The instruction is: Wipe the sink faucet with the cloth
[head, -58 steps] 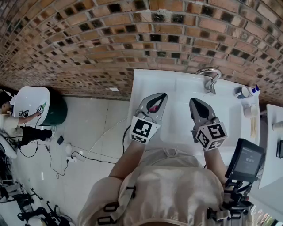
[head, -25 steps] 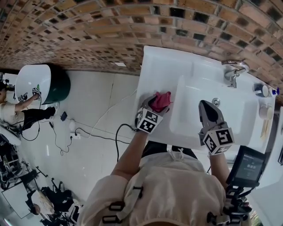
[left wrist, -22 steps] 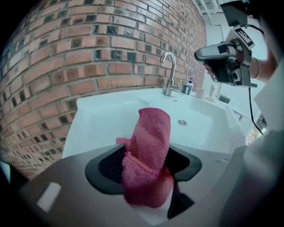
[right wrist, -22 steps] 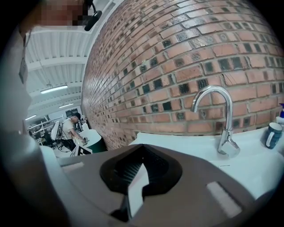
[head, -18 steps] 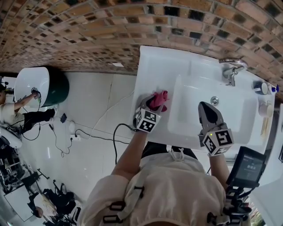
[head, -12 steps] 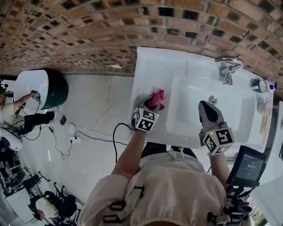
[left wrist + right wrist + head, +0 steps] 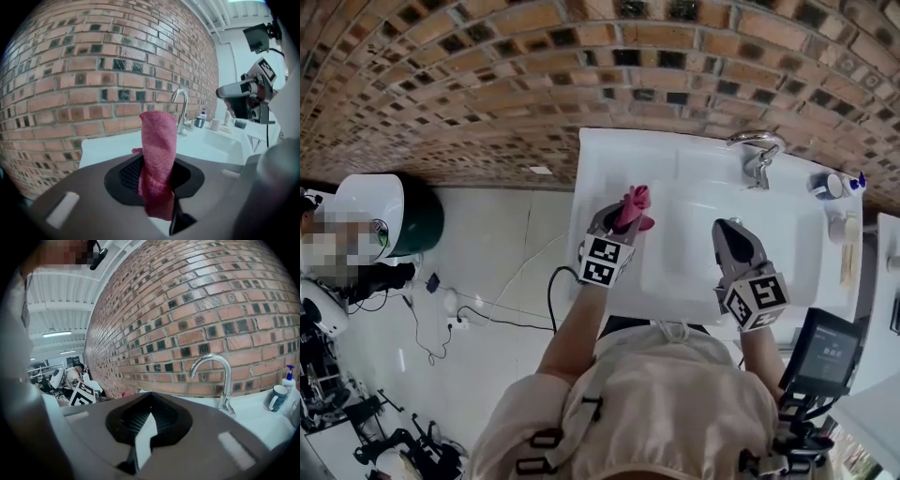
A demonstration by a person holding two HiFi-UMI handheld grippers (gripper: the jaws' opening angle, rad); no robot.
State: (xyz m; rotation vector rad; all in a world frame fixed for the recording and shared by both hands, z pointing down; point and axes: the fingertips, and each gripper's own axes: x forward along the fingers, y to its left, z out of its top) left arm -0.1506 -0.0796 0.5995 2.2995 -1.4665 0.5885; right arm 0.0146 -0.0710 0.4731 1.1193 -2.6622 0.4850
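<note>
A pink cloth (image 7: 158, 140) is pinched upright between the closing jaws of the left gripper (image 7: 622, 217) and is held over the left rim of the white sink (image 7: 605, 169). The right gripper (image 7: 725, 236) is held over the basin, its jaws brought together on nothing. The faucet (image 7: 757, 155) is seen at the sink's back edge, against the brick wall (image 7: 487, 84) — well apart from the cloth.
</note>
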